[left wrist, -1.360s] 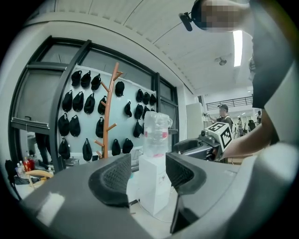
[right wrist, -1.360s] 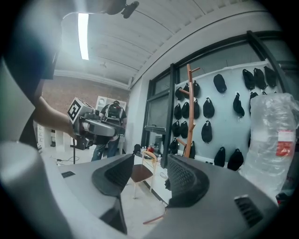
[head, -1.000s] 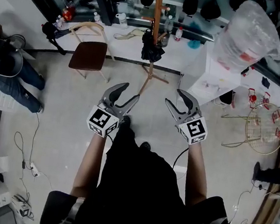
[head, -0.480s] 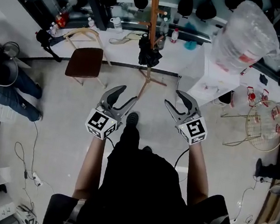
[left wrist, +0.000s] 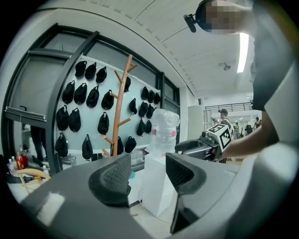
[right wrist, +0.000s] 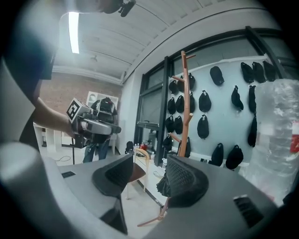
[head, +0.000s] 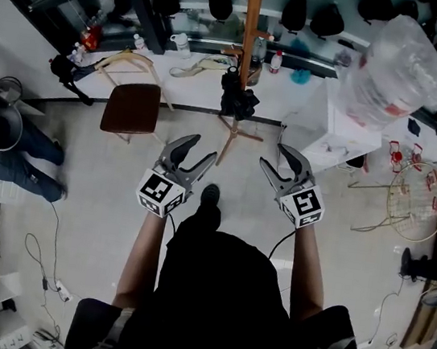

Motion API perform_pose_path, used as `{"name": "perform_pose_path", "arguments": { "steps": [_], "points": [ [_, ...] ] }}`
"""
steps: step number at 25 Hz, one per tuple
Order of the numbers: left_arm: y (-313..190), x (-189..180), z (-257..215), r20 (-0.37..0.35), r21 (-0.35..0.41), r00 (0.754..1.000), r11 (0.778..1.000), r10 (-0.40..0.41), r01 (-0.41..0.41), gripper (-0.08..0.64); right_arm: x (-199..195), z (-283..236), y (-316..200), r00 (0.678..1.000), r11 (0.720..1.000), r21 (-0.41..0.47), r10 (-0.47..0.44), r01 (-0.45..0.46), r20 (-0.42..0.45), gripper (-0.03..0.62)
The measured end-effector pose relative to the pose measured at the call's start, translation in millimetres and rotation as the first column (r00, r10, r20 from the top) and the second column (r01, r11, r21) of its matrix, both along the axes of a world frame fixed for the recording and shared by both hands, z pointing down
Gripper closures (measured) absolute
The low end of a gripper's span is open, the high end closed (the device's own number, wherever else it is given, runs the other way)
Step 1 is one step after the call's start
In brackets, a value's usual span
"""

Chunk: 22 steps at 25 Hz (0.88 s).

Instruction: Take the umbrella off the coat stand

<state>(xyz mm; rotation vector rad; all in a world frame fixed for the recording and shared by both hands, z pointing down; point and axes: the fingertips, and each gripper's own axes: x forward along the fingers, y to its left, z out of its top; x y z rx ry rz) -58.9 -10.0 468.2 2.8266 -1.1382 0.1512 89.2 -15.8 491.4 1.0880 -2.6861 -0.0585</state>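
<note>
A black folded umbrella (head: pixel 236 99) hangs low on the wooden coat stand (head: pixel 250 20), whose feet rest on the floor ahead of me. My left gripper (head: pixel 198 149) and right gripper (head: pixel 274 158) are held side by side short of the stand, both open and empty. In the right gripper view the stand (right wrist: pixel 185 102) rises ahead, and the umbrella (right wrist: pixel 163 184) shows partly behind the right gripper's (right wrist: pixel 149 179) jaw. In the left gripper view the stand (left wrist: pixel 119 107) is up left, and the left gripper's (left wrist: pixel 147 170) jaws hide the umbrella.
A brown-seated chair (head: pixel 134 104) stands left of the stand. A big water bottle (head: pixel 398 62) tops a white dispenser at right. A wire basket (head: pixel 414 199) is far right. A person (head: pixel 5 130) sits at left. Black caps hang on the wall (left wrist: pixel 88 98).
Both grippers have moved forward together toward the coat stand, which now sits nearer. Their jaws have kept the same opening.
</note>
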Motion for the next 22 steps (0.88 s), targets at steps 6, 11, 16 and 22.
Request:
{"name": "perform_pose_path", "arguments": {
  "steps": [6, 11, 16, 22],
  "points": [
    [-29.3, -7.8, 8.9, -0.010, -0.026, 1.000, 1.000, 0.014, -0.014, 0.330, -9.3, 5.5, -25.6, 1.000, 1.000, -0.021, 0.007, -0.008, -0.014, 0.365],
    [-55.9, -11.4, 18.2, -0.018, -0.044, 0.999, 0.998, 0.036, -0.037, 0.328, -12.3, 13.2, -48.2, 0.999, 0.999, -0.039, 0.024, -0.025, -0.028, 0.365],
    [-83.1, -14.6, 21.1, -0.018, -0.055, 0.998, 0.996, 0.065, -0.066, 0.325, -17.2, 14.1, -71.8, 0.998, 0.998, -0.048, 0.048, -0.049, -0.036, 0.365],
    [-110.4, -21.7, 28.4, -0.019, -0.074, 0.995, 0.992, 0.103, -0.104, 0.325, -25.2, 17.9, -94.9, 0.996, 0.995, -0.058, 0.079, -0.081, -0.039, 0.365]
  ]
}}
